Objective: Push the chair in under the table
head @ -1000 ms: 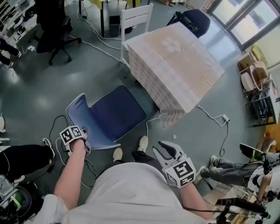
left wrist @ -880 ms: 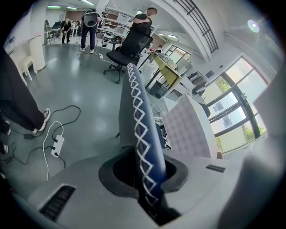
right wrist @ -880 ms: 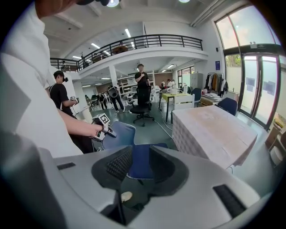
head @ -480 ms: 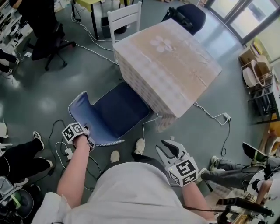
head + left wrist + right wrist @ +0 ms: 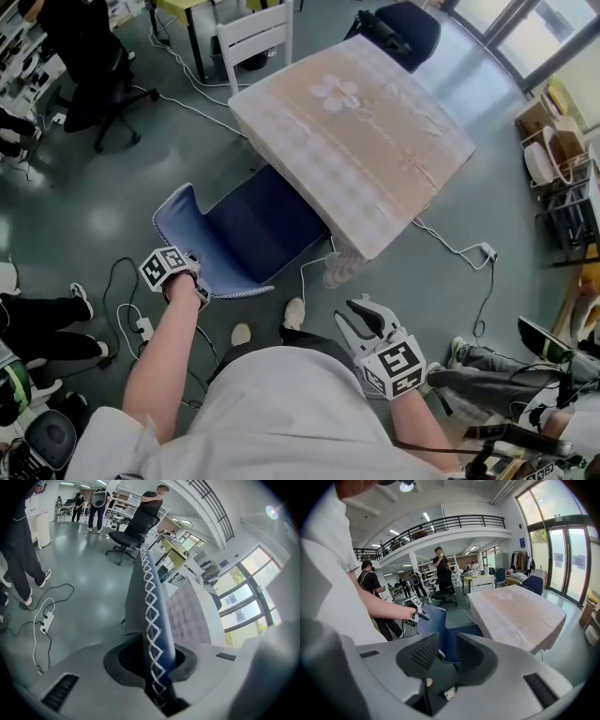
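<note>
The rectangular desk is carrying a beige checked cloth. The blue moulded chair is sitting partly under its near edge. The left tool is pinching the white-stitched backrest rim. The right tool is hanging spread and empty.

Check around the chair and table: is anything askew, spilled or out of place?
Nothing is spilled or damaged. Loose cables trail on the floor close to the blue chair, whose seat is only partly under the table.
</note>
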### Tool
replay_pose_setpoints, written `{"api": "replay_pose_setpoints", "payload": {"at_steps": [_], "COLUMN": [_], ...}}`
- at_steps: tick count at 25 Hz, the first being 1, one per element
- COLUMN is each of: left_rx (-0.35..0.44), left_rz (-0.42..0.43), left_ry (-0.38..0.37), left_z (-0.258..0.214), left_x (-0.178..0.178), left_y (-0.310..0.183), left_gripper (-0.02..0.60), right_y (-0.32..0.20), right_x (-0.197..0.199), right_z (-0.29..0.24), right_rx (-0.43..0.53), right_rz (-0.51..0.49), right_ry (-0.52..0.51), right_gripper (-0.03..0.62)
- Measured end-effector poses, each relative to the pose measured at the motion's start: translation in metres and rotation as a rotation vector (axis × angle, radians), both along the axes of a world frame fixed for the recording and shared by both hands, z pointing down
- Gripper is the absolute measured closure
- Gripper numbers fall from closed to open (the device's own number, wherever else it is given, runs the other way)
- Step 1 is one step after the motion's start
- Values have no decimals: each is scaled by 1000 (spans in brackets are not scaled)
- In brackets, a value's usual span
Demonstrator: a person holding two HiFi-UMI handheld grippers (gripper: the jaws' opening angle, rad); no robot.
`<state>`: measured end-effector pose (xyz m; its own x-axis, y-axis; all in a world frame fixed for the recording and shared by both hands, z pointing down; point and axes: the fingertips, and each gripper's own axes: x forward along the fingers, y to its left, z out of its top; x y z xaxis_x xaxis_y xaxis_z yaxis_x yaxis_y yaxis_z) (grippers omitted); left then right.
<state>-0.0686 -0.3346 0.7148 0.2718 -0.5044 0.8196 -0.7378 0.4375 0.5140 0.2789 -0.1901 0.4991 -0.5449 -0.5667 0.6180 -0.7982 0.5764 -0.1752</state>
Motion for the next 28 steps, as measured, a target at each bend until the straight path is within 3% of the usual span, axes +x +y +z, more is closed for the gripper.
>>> {"api": "replay_pose_setpoints", "payload": {"at_steps": [14,22,25,28], "left_rx": [-2,-24,-49,-60], "left_rz": [4,20,23,59], "left_ry": [-3,-38,-108,-267], "left_z": [0,3,3,-7], "left_x": [65,65,58,48], "left_y": [-46,-56,-52,-52], "left_gripper": [506,489,455,369], "right_y": [-11,-8,-11,-17], "right_x": [46,42,36,30], "right_z": [13,28,32,34], "right_rx": [-26,-64,-66,-54], "right_rz": [1,-14,-34,-43], "right_ry": [-42,-90,-107,-124], "right_gripper": [470,470,470,470]}}
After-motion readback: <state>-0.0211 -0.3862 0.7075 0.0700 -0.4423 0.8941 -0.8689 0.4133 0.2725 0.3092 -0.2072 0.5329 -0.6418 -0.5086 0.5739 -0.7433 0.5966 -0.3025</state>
